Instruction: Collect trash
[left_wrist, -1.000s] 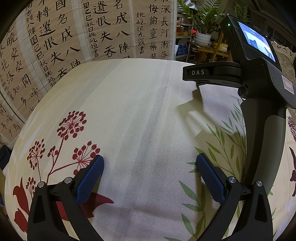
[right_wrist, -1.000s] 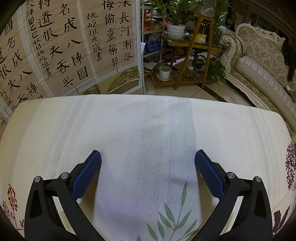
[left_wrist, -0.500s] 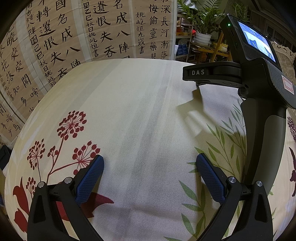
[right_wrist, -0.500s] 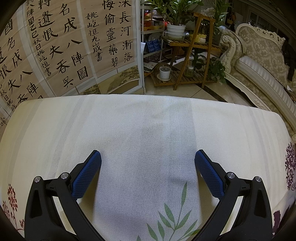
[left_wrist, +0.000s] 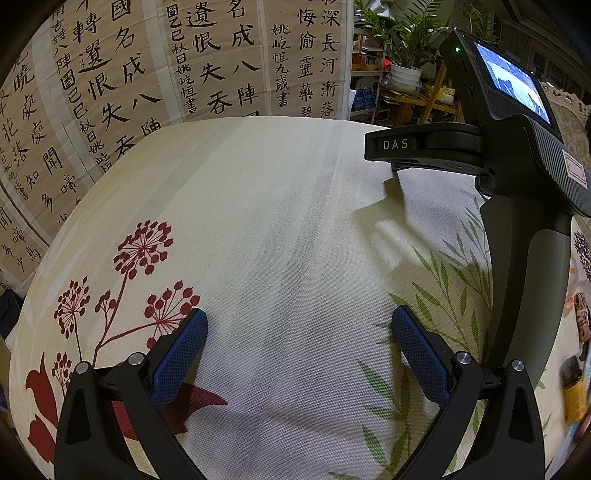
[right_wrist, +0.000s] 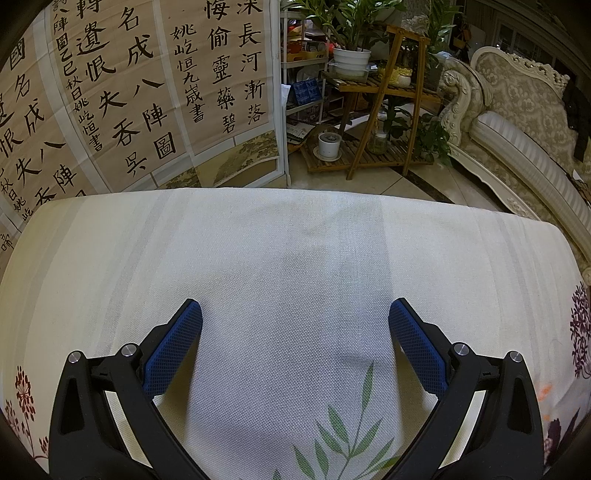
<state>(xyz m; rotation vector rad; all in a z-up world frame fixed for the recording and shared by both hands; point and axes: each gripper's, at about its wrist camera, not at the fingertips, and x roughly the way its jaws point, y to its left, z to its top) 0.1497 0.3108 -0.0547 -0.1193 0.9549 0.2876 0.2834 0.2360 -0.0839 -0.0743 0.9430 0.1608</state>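
My left gripper, black-armed with blue textured pads, hangs with its jaws spread wide and nothing between them, low over the cream woven tablecloth printed with flowers and leaves. The red dandelion-like flower print on that cloth lies just beyond my left pad, and the green leaf sprays lie just beyond the other pad.

To the right of that cloth's middle I see the dark grey handle and body of my right gripper's unit, with a small lit screen on top and a black bar marked "DAS" reaching out over the cloth and casting a shadow on it.

The trash shows only at the far right edge of the cloth in the left wrist view: a small brownish crumpled scrap and, nearer me, a blurred yellow-and-dark item. I cannot tell what either one is. Both lie well apart from my left pads.

My right gripper is likewise spread wide and empty, above a bare pale stretch of the cloth, with a green leaf print between its arms. Beyond the cloth's far edge stand beige calligraphy panels, a wooden plant stand with a white-potted green plant, and a cream carved sofa.
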